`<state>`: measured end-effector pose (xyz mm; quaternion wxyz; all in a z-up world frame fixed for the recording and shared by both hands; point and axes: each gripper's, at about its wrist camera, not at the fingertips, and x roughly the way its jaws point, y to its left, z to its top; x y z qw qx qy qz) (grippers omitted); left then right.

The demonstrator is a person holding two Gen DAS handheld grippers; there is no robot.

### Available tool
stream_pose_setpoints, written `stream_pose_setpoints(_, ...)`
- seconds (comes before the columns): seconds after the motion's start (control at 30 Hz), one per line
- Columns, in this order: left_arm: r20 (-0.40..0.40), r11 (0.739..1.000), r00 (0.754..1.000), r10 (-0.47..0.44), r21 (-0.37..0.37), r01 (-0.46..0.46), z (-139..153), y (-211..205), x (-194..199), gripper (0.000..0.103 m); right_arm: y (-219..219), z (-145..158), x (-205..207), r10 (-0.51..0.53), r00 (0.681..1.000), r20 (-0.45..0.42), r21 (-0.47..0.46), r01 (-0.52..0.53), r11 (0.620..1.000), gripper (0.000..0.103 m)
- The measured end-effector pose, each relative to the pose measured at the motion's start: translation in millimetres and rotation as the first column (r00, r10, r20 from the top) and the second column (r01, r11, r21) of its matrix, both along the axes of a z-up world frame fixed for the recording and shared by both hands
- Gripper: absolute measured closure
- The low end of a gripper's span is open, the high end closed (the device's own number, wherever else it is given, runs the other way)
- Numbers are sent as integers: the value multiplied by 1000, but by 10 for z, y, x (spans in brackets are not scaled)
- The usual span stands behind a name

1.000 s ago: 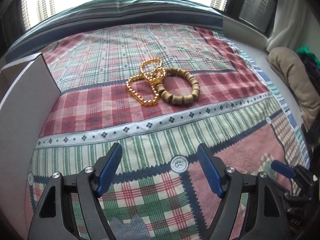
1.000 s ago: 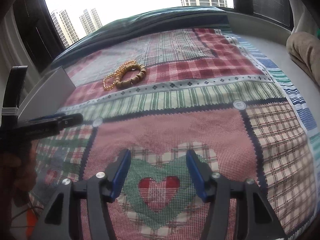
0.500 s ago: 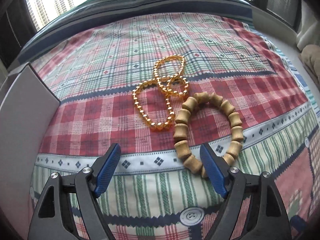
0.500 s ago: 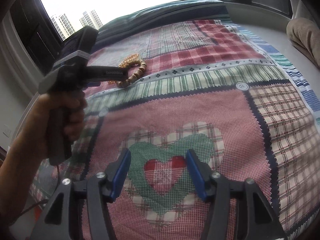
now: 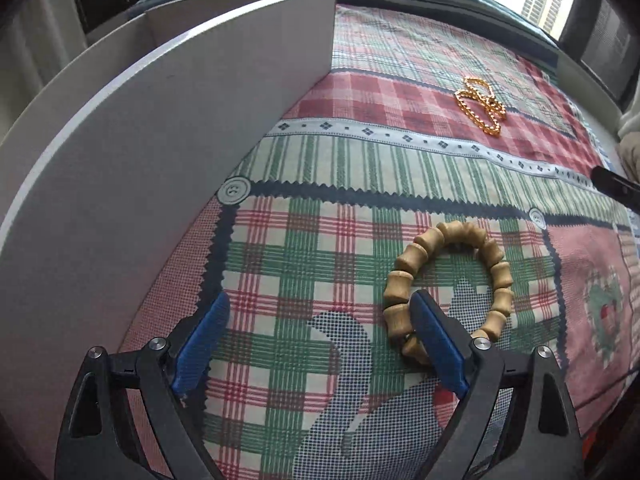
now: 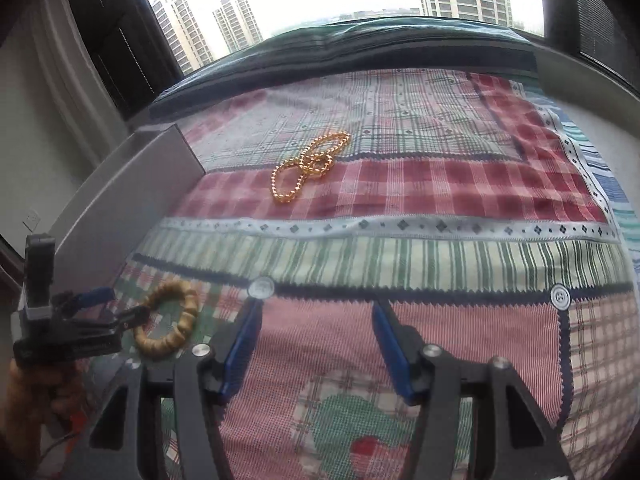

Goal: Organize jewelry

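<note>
A wooden bead bracelet (image 5: 448, 284) hangs looped over the right finger (image 5: 436, 344) of my left gripper (image 5: 320, 344), whose jaws stand wide open. It also shows in the right wrist view (image 6: 170, 326), hooked on that finger above the quilt. A gold bead chain (image 5: 482, 106) lies tangled on the red plaid band far ahead; it also shows in the right wrist view (image 6: 310, 166). A grey open box (image 5: 140, 152) stands just left of my left gripper. My right gripper (image 6: 316, 352) is open and empty over the quilt.
The patchwork quilt (image 6: 440, 264) covers the bed. The box wall (image 6: 128, 196) runs along its left edge. A window sill and window lie beyond the far edge. The tip of the right gripper (image 5: 616, 188) shows at the right.
The left gripper has carried the wooden bracelet away from the gold chain, back and left toward the grey box. The right gripper has moved little.
</note>
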<state>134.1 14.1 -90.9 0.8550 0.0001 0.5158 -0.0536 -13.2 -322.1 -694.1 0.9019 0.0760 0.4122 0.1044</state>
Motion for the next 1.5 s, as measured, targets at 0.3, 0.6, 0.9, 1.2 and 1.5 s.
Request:
stream_pose_setpoints(0.3, 68, 991, 995, 67, -120, -59, 332, 444, -235, 11, 462, -288, 1839, -7, 993, -115, -43, 2, 999, 44)
stream_pose_setpoints(0.6, 82, 989, 992, 93, -124, -83, 319, 668, -296, 11, 394, -175, 1548, -17, 996, -87, -68, 11, 998, 95)
stream_pose_setpoints(0.9, 74, 993, 997, 18, -117, -10, 232, 405, -334, 11, 107, -75, 75, 62, 991, -119, 29, -59, 998, 95)
stream_pose_setpoints(1.2, 73, 989, 990, -122, -79, 128, 125, 258, -507, 11, 59, -290, -1194, -69, 994, -87, -61, 64, 996, 66)
stream_pose_setpoints(1.5, 198, 891, 869, -453, 68, 449, 349, -474, -612, 11, -99, -287, -1359, -155, 987, -36, 56, 157, 986, 45)
